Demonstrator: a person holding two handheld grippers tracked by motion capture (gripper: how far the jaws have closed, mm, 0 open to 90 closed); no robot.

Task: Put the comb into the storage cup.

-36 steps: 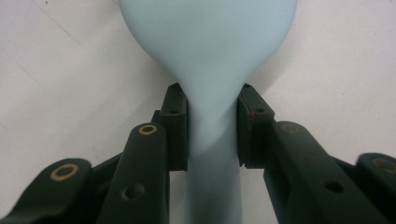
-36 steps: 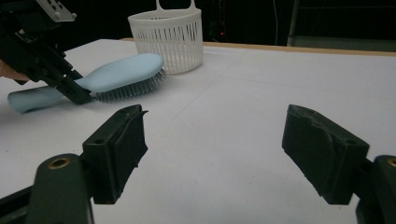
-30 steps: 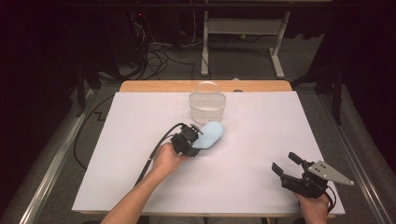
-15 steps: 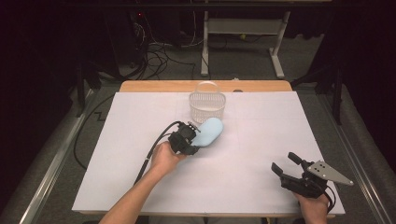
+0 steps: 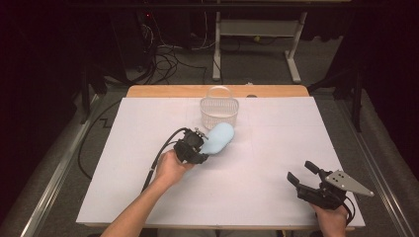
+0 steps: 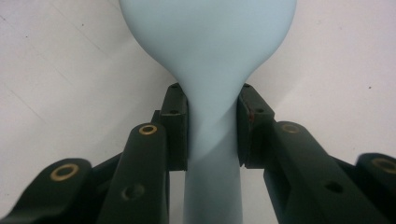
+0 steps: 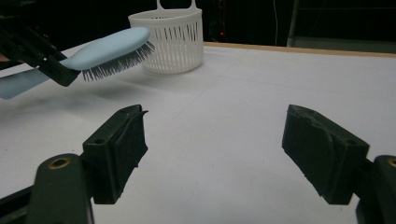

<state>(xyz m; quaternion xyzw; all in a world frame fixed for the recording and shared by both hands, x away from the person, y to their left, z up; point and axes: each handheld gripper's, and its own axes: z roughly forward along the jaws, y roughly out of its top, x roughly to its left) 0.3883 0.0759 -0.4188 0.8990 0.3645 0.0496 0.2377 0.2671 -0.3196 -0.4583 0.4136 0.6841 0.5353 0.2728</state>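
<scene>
The desk wears a white cover, a strip of bare wood showing along its far edge. Beyond it, a dark room: grey floor, tangled black cables, and a white frame on two legs.

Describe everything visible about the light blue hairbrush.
The hairbrush is pale blue, smooth and matte, plastic by the look of it, with a broad oval head that narrows into a slim handle. Dark bristles stand out from the underside of the head and point down. The left hand-held gripper is shut on the narrow neck, one pad against each side. The brush is held clear of the white table, roughly level, with its head toward the white slatted basket and just short of it.
</scene>
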